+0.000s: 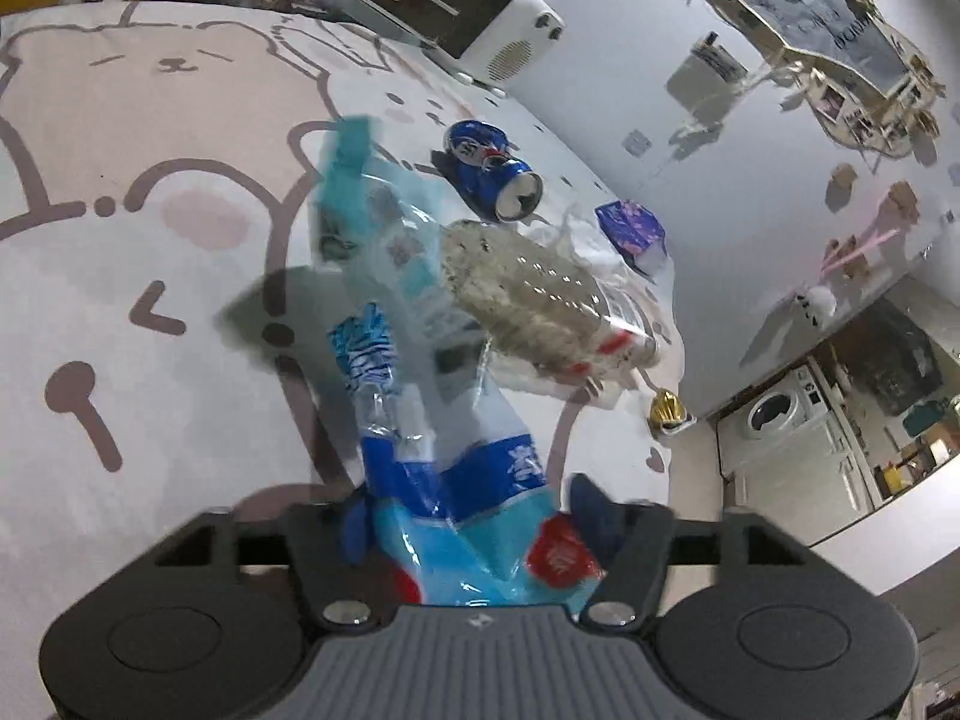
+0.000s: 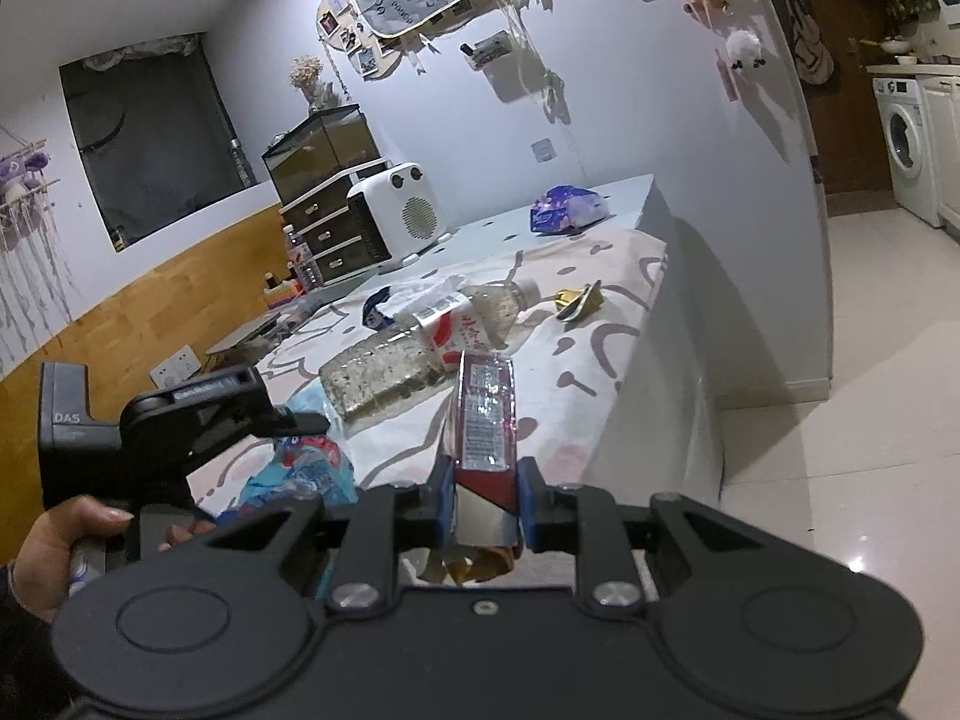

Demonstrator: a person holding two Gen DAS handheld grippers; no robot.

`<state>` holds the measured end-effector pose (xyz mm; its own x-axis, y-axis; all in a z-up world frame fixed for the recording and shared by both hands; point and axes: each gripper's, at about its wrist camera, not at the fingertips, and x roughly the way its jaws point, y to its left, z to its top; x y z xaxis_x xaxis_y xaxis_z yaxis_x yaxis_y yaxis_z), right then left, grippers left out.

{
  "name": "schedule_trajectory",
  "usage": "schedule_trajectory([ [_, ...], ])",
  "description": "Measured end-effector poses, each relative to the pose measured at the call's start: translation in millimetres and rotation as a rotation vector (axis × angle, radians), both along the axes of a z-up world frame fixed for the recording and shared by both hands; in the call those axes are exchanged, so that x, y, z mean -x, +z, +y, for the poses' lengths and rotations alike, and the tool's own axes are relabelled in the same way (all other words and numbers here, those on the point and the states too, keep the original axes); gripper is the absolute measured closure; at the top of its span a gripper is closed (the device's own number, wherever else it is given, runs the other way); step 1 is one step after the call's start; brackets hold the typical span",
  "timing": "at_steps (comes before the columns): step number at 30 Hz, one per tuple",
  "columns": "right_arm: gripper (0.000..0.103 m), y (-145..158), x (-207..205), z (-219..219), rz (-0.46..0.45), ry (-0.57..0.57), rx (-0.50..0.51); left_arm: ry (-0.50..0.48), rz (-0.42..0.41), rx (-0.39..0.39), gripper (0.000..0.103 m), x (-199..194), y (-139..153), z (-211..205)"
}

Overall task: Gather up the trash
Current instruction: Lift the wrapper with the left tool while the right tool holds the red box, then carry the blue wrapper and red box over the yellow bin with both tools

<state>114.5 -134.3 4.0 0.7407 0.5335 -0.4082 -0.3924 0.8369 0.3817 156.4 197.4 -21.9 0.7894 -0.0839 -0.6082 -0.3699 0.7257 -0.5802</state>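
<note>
My left gripper (image 1: 474, 522) is shut on a light blue plastic wrapper (image 1: 420, 420) with a red patch, and the wrapper sticks out forward above the bear-print cover (image 1: 150, 300). From the right wrist view that gripper (image 2: 294, 438) is at the left, with the wrapper (image 2: 300, 474) hanging under it. My right gripper (image 2: 485, 483) is shut on a flat red carton (image 2: 486, 414). Ahead on the cover lie a clear bottle (image 1: 528, 294) (image 2: 384, 372) with a red-and-white label, a crushed blue can (image 1: 492, 171), a purple packet (image 1: 630, 228) (image 2: 564, 210) and a gold foil wrapper (image 1: 666, 408) (image 2: 579, 303).
A white speaker box (image 2: 399, 210), dark drawers (image 2: 336, 234) and a glass tank (image 2: 324, 144) stand at the back by the wall. The cover's right edge (image 2: 654, 312) drops to a tiled floor (image 2: 840, 420). A person's hand (image 2: 66, 540) holds the left gripper's handle.
</note>
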Motion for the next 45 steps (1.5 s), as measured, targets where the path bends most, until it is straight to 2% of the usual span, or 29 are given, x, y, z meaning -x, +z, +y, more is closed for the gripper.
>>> schedule_trajectory([
  [1, 0.081, 0, 0, -1, 0.001, -0.002, 0.000, -0.002, -0.004, -0.029, 0.062, 2, 2, -4],
  [2, 0.081, 0, 0, -3, 0.001, -0.005, 0.001, -0.006, -0.010, -0.054, 0.067, 4, 4, -7],
  [4, 0.081, -1, 0, -6, 0.003, -0.012, 0.000, -0.021, -0.021, -0.062, 0.076, 6, 7, -11],
  [7, 0.081, -2, 1, -11, 0.004, -0.020, -0.005, -0.047, -0.052, -0.120, 0.081, 13, 16, -22],
  [11, 0.081, -1, 2, -21, 0.001, -0.040, -0.013, -0.101, -0.103, -0.190, 0.082, 25, 29, -46],
  [15, 0.081, 0, 4, -35, -0.009, -0.067, -0.020, -0.173, -0.141, -0.227, 0.082, 33, 39, -75],
  [22, 0.081, 0, 7, -73, -0.015, -0.140, -0.038, -0.297, -0.163, -0.296, 0.082, 30, 44, -131],
  [36, 0.081, -35, 8, -167, 0.051, -0.329, -0.054, -0.524, -0.084, -0.334, 0.082, 3, 1, -239],
  [41, 0.081, -56, 4, -196, 0.097, -0.384, -0.052, -0.605, -0.028, -0.353, 0.082, -12, -25, -275],
  [45, 0.081, -77, -3, -216, 0.146, -0.419, -0.048, -0.667, 0.042, -0.383, 0.082, -31, -58, -303],
])
